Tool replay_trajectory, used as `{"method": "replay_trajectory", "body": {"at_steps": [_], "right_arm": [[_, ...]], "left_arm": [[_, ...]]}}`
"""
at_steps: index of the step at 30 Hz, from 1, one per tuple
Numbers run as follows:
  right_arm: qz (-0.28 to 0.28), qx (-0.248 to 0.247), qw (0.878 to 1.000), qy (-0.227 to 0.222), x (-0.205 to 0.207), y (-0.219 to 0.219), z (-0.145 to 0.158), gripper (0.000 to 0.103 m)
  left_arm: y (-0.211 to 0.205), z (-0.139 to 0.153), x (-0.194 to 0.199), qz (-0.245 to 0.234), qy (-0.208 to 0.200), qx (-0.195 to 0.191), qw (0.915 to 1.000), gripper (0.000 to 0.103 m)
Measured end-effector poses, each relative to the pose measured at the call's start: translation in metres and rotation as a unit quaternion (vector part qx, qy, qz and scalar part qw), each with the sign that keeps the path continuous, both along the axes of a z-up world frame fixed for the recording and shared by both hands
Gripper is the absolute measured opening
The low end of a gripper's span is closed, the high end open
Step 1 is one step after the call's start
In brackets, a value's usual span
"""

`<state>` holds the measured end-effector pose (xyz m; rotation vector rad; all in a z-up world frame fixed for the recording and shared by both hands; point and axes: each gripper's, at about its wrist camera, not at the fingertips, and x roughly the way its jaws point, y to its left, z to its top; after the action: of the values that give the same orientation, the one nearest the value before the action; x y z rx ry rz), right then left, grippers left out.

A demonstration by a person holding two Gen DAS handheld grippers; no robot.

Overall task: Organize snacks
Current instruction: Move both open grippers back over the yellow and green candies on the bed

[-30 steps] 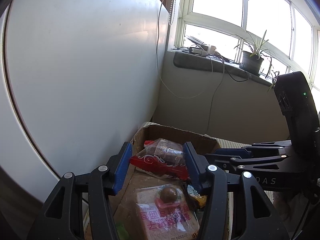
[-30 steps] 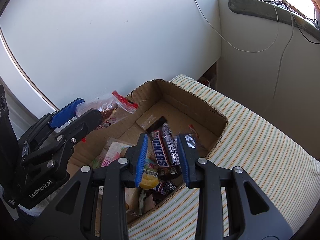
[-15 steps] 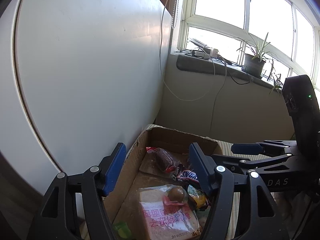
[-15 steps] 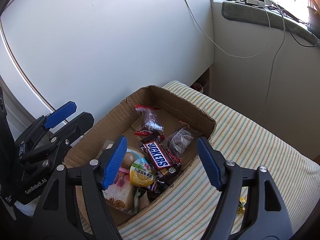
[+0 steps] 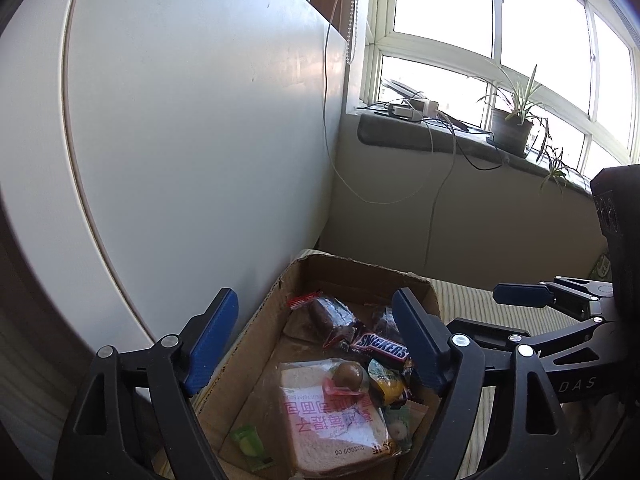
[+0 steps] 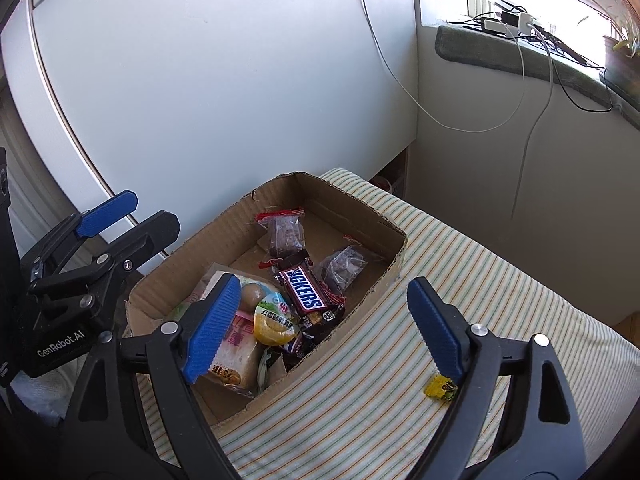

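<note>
A cardboard box (image 6: 352,208) (image 5: 360,270) sits on a striped cloth and holds several snacks: a Snickers bar (image 6: 306,294) (image 5: 382,346), a bread pack (image 5: 332,424) (image 6: 236,356), a jelly cup (image 6: 274,318), and a red-edged clear pack (image 6: 284,232) (image 5: 330,314). My left gripper (image 5: 320,340) is open and empty above the box; it also shows at the left in the right wrist view (image 6: 132,216). My right gripper (image 6: 324,328) is open and empty above the box's near edge. A small yellow candy (image 6: 440,387) lies on the cloth outside the box.
A white panel (image 6: 200,80) stands right behind the box. The striped cloth (image 6: 480,280) spreads to the right. A windowsill (image 5: 440,140) with cables and a potted plant (image 5: 512,124) is beyond.
Both grippers opened and let their snacks fall into the box: the left dropped the red-edged pack, the right the Snickers bar. Both then pulled back and up.
</note>
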<state>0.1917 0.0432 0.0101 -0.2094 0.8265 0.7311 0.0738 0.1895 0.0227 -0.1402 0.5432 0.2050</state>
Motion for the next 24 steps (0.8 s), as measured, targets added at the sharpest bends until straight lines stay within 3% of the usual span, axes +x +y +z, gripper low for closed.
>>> {"method": "replay_trajectory", "body": {"at_steps": [24], "right_arm": [[-0.037, 0.011, 0.999, -0.02, -0.019, -0.094, 0.007, 0.088]], "left_arm": [[-0.064, 0.012, -0.028, -0.03, -0.013, 0.017, 0.9993, 0.08]]}}
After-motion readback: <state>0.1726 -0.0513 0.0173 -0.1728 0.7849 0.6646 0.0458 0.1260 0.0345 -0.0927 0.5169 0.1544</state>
